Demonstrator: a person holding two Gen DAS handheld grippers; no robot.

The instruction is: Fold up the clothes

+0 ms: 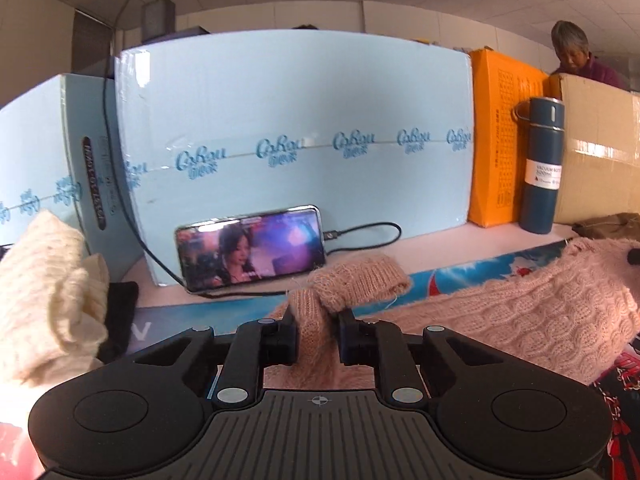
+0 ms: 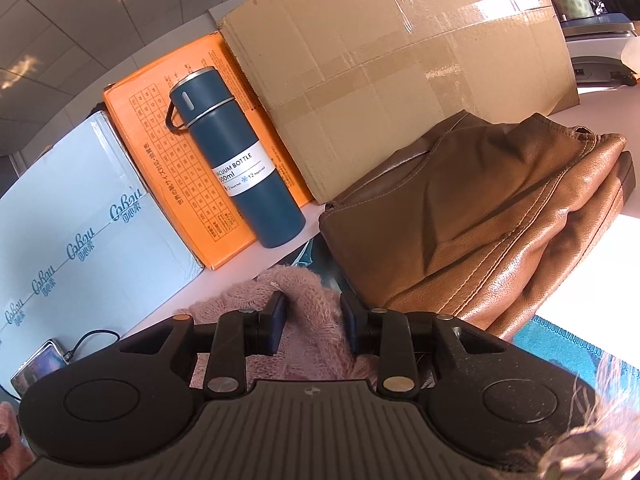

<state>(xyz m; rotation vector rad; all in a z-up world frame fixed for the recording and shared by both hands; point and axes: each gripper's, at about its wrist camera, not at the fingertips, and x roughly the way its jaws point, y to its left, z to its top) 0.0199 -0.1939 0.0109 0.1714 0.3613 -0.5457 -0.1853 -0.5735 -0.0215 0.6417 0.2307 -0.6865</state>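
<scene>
A pink cable-knit sweater [image 1: 520,312] lies across the table to the right in the left wrist view. My left gripper [image 1: 316,314] is shut on a sleeve of it; the ribbed cuff [image 1: 360,280] flops over the fingers. In the right wrist view my right gripper [image 2: 312,306] is shut on a bunched part of the same pink sweater [image 2: 308,320], which fills the gap between the fingers. How much of the sweater lies below the right gripper is hidden.
A cream knit garment [image 1: 44,292] is at the left. A phone [image 1: 250,250] leans on a light blue box [image 1: 296,120]. An orange box [image 2: 160,120], a blue vacuum bottle [image 2: 236,168], a cardboard box [image 2: 400,60] and a brown leather bag [image 2: 480,208] stand behind.
</scene>
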